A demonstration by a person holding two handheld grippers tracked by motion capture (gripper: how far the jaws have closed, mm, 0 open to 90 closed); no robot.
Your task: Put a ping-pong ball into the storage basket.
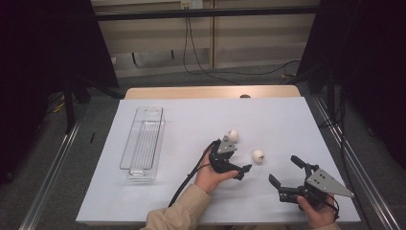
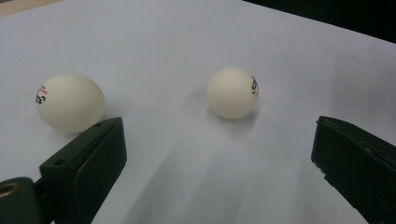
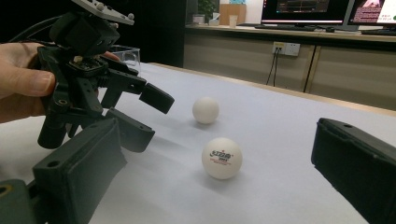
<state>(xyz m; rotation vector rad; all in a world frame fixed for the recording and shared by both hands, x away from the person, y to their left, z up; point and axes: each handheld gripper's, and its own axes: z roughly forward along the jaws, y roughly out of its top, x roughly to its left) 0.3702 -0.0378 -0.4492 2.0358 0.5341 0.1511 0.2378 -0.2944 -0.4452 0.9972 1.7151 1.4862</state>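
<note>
High view: the left gripper (image 1: pixel 240 155) sits near the middle of the white table (image 1: pixel 277 115), its jaws spread wide and gripping nothing, aimed toward two white balls. The far ball (image 1: pixel 232 135) lies just beside the upper jaw, while the near ball (image 1: pixel 258 155) rests on the table a little past the jaw tips, apart from both. Left gripper view has the near ball (image 2: pixel 232 92) lying ahead between the spread jaws, untouched, and the far ball (image 2: pixel 70 102) just beyond the left jaw; whether they touch is hard to tell. The right gripper (image 1: pixel 284 170) hovers near the table's front edge, also wide open and empty, well clear of the near ball. A clear plastic tray (image 1: pixel 142 139) stands at the left.
</note>
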